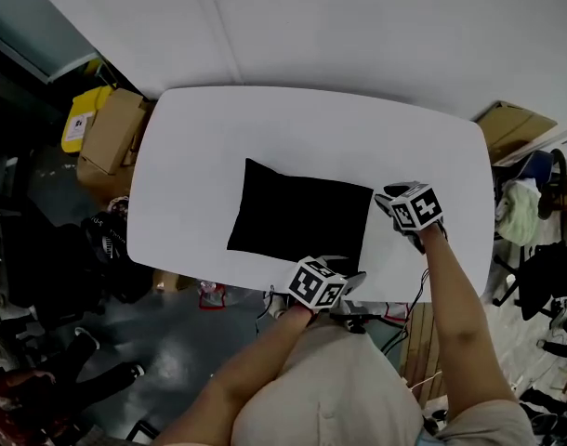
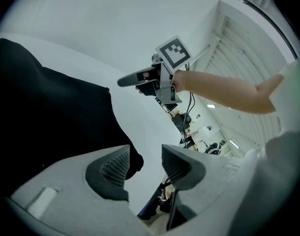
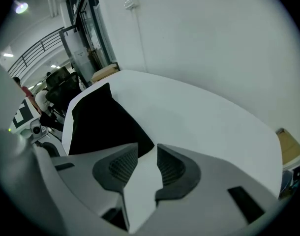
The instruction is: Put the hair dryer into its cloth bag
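Left gripper point(image 2: 146, 162), closest to the lens, stands with its ribbed jaws well apart and nothing between them; a dark corner of the cloth bag point(image 1: 297, 216) sits just behind its left pad, untouched. Right gripper point(image 3: 147, 154) is about half open and also empty, with bare white table point(image 1: 218, 128) showing through the gap and the bag's edge just beyond its tips.

In the head view the black bag lies flat at the centre of the frame. The left gripper is at its lower edge and the right gripper just off its right side, each at the end of a bare forearm. Cardboard boxes point(image 1: 112, 133) stand off the table at upper left.

No hair dryer shows in any view, and whether it is already inside the dark cloth cannot be told. With both tools empty beside the bag, this looks like a pause between steps. If packing remains, the next move probably calls for finding the bag's mouth and pinching a single layer of thin cloth off the smooth tabletop.
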The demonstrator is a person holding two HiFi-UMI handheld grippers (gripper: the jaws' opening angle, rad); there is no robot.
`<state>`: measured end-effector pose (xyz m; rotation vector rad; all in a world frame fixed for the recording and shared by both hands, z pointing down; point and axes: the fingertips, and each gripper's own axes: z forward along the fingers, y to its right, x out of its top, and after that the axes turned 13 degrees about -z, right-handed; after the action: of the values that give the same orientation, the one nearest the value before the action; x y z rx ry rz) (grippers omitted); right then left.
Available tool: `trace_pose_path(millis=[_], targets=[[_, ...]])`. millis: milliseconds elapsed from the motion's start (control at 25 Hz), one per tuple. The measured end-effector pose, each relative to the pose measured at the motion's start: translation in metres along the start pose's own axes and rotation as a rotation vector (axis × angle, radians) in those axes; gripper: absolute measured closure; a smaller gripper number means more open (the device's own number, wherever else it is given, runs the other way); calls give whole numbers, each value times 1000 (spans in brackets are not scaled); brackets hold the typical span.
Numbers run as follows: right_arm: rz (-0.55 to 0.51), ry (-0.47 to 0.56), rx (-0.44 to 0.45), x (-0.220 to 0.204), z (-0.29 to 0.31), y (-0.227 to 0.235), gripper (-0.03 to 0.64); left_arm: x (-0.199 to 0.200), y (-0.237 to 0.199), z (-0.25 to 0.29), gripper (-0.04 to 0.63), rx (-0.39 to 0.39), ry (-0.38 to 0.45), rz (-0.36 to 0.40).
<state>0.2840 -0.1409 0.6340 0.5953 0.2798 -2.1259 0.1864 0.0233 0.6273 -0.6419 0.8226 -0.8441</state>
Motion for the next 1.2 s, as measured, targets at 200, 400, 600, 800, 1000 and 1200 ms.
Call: trace_pose_path(millis=[200,400,600,800,1000,1200], targets=[[32,66,-21,-2,-21,-4,486,-3,9,-15,402,-18,39,-2],[37,145,-17,12,-35,-30,486,1,8,-41,402,-11,104,-19],[56,249,6,30,-53,-61,486,12,3,-71,403,18,194,-20],[88,368,39,48,-74,-97,486,24,-4,-110,405,54,317,-17],[103,473,49,55,-100,-133,486,39,3,-158,456,71,471,16],[104,547,52,52,-127,-160,491,47,23,-208,554,98,618,104]])
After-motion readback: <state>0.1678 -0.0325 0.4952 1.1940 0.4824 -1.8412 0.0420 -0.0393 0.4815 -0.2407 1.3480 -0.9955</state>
